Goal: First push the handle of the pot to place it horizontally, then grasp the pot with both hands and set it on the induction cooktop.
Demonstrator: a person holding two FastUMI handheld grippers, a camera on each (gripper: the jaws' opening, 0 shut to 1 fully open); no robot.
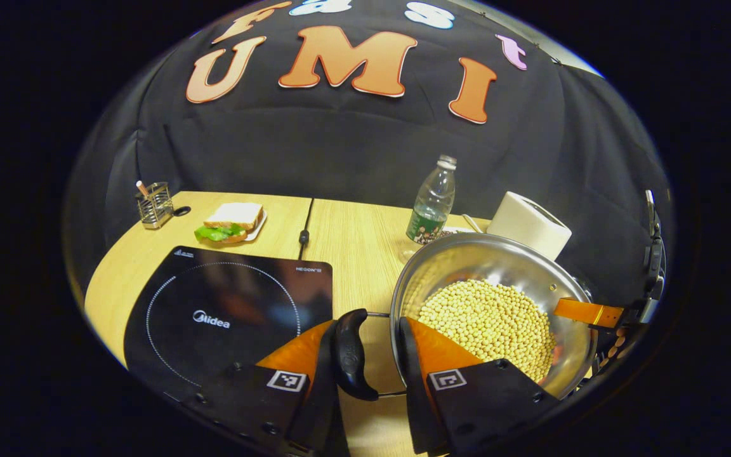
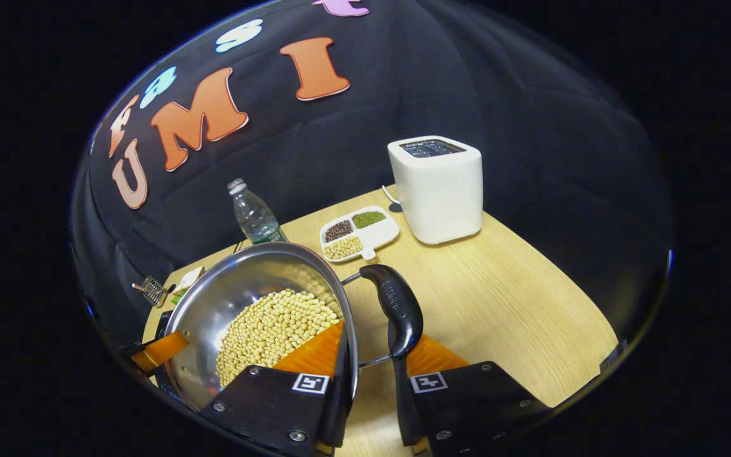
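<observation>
A steel pot (image 1: 467,260) full of pale beans (image 1: 486,324) sits on the wooden table, right of the black induction cooktop (image 1: 226,311). My left gripper (image 1: 365,327) is open, and the pot's black left handle (image 1: 351,352) lies between its fingers, against the left one. The right finger stands at the pot wall. My right gripper (image 2: 375,343) is open too. It straddles the pot rim (image 2: 315,260) and the black right handle (image 2: 394,304), one finger over the beans (image 2: 270,330). Each view shows the other gripper's finger at the pot's far rim.
A white toaster (image 2: 438,190) and a divided tray of beans (image 2: 356,235) stand behind the pot, with a plastic bottle (image 1: 432,203) beside them. Behind the cooktop are a sandwich on a plate (image 1: 232,222) and a wire holder (image 1: 153,206). A cable (image 1: 305,231) runs between the tabletops.
</observation>
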